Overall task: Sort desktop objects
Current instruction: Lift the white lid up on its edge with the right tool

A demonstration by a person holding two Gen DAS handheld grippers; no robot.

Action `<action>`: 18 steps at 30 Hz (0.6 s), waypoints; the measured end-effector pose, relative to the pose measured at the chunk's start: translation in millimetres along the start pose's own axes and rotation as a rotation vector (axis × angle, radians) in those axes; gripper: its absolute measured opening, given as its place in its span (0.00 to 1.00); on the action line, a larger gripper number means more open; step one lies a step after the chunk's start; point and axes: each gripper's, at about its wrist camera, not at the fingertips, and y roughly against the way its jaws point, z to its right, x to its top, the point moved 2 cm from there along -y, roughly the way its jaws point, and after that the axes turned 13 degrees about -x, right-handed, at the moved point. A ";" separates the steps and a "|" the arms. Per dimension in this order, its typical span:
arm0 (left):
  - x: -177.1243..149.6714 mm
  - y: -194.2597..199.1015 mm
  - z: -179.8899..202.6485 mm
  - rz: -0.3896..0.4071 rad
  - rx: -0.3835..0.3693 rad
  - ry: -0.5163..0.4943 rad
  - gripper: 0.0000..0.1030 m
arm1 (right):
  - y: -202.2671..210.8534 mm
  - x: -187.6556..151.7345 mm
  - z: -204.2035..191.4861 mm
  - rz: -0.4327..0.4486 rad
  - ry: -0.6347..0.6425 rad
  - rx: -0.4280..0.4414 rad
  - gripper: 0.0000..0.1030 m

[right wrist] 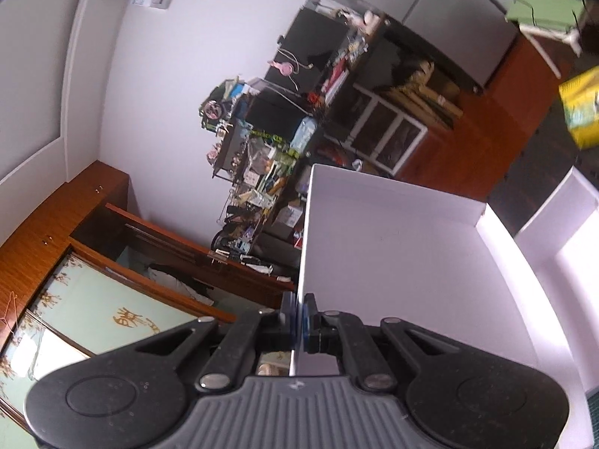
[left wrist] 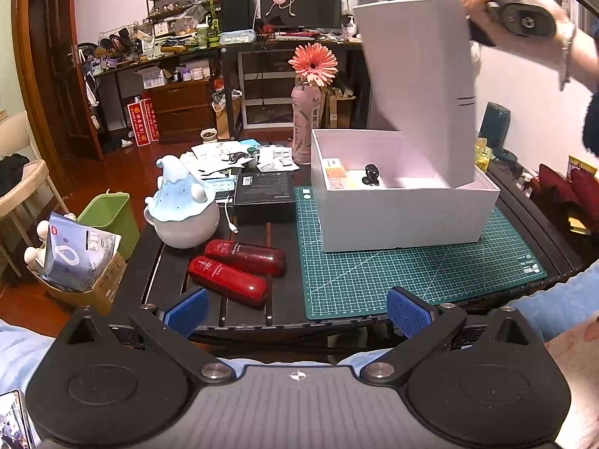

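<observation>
We see a white box (left wrist: pixel 404 209) sitting on a green cutting mat (left wrist: pixel 411 277) on the dark table (left wrist: pixel 247 307). The box is open at the top. Inside it, near the left end, lie a small black thing (left wrist: pixel 372 174) and a little orange and white pack (left wrist: pixel 334 173).

The white lid (left wrist: pixel 415 86) is lifted up. It stands tall and tilted over the far right part of the box. The right gripper (right wrist: pixel 298 321) has its two blue pads squeezed tight on one thin wall of the lid, so the lid is held. A person's hand (left wrist: pixel 498 3) grips that tool up at the top right.

The left gripper (left wrist: pixel 297 312) is near us, at the near edge of the table. Its blue pads stand wide apart and hold nothing.

Left of the mat lie two red bottles (left wrist: pixel 236 271) side by side. Just beyond them sits a blue and white round toy (left wrist: pixel 183 209). A pink flower (left wrist: pixel 312 63) stands in a pink bottle (left wrist: pixel 304 127) behind the box.
</observation>
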 end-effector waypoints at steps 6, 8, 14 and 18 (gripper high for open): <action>-0.1 2.1 -3.6 0.010 -0.015 0.022 1.00 | -21.8 -23.4 -4.7 -0.016 -0.013 0.005 0.03; -0.6 3.1 -4.3 0.013 -0.019 0.026 1.00 | -28.2 -30.0 -8.5 -0.021 -0.012 0.013 0.02; -1.0 4.9 -5.3 0.020 -0.029 0.030 1.00 | -44.7 -47.4 -17.2 -0.038 -0.039 0.037 0.03; -1.6 5.7 -5.7 0.023 -0.034 0.032 1.00 | -49.9 -54.9 -14.4 -0.035 -0.071 0.058 0.03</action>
